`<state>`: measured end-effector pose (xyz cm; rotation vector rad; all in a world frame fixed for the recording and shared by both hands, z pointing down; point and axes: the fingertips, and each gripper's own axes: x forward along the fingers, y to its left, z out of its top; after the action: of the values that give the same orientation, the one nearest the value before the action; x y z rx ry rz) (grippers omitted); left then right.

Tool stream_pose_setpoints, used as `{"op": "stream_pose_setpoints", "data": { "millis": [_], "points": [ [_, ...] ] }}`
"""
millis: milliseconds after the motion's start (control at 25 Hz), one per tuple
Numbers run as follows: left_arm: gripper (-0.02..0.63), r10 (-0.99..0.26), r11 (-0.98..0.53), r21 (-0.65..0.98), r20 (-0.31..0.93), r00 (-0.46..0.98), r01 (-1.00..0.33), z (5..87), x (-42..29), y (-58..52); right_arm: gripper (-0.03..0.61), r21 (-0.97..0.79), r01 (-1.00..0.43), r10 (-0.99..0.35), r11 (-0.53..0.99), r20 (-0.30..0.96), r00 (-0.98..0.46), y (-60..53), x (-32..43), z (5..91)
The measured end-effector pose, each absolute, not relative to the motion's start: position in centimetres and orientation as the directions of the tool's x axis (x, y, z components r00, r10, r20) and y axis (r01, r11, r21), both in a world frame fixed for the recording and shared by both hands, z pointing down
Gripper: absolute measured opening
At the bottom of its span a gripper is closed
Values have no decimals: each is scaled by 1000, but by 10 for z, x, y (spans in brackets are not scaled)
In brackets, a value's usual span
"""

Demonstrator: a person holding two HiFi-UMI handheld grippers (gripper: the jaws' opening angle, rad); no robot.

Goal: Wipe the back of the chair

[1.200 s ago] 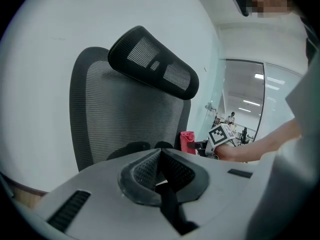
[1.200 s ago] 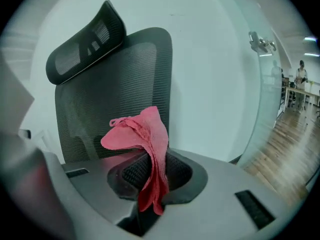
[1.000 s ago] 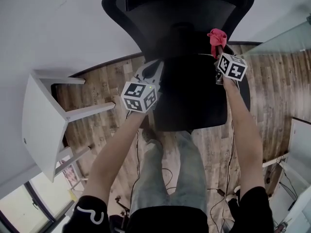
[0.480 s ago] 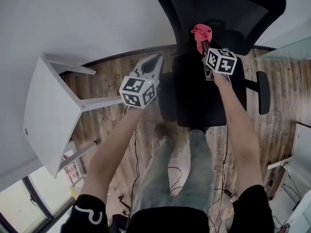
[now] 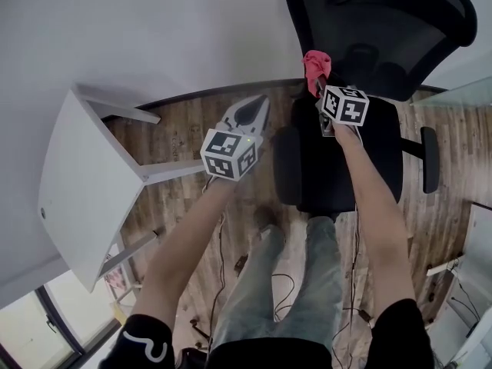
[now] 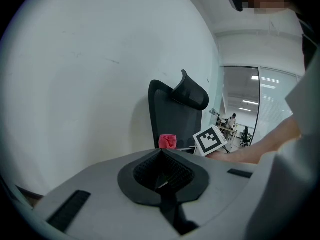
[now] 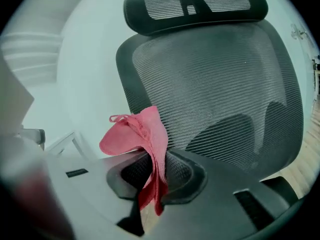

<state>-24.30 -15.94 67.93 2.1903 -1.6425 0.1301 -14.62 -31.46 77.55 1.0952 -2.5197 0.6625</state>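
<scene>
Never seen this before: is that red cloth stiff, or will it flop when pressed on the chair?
Probably floppy: the cloth bunches and folds where the right gripper pinches it. Likely light, since that thin pinch between the jaws holds it up. Against the mesh chair back it would probably crumple rather than stay flat.

Wall: plain white [image 5: 115, 29], takes up the whole far side; dark skirting [image 5: 201, 94] runs along its base.
Floor: wood planks [image 5: 173, 198], mixed brown and grey tones; thin black cables [image 5: 358, 267] trail across it.
Furniture: white table [image 5: 73, 183] at left, close to the wall, slim white legs.
Window: lower left [image 5: 23, 321], dark frame, bright daylight outside.
Glass partition: right side [image 6: 240, 109], tall panes; open office visible beyond it.
Light: ceiling strip lights [image 6: 262, 78] lit past the glass; room light even and soft.
</scene>
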Motion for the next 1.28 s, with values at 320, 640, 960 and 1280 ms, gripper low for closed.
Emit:
{"op": "stream_pose_setpoints", "data": {
  "millis": [320,640,960,1280],
  "points": [
    [25,-887,-266,254,313,339,-930,677,-214,-183,75,-272,-767,-617,582,466,-634,-335,-115,777],
    [25,-879,-292,271,301,370,-917,666,-152,-221,75,-238,-804,-650,545,485,-584,-369,-40,780],
    [25,-862,-330,265,307,404,-906,661,-84,-256,75,-233,-850,-694,472,496,-521,-403,51,781],
    [25,-849,-364,260,303,433,-895,652,-17,-288,75,-218,-890,-735,400,503,-454,-437,138,777]
  ]
}}
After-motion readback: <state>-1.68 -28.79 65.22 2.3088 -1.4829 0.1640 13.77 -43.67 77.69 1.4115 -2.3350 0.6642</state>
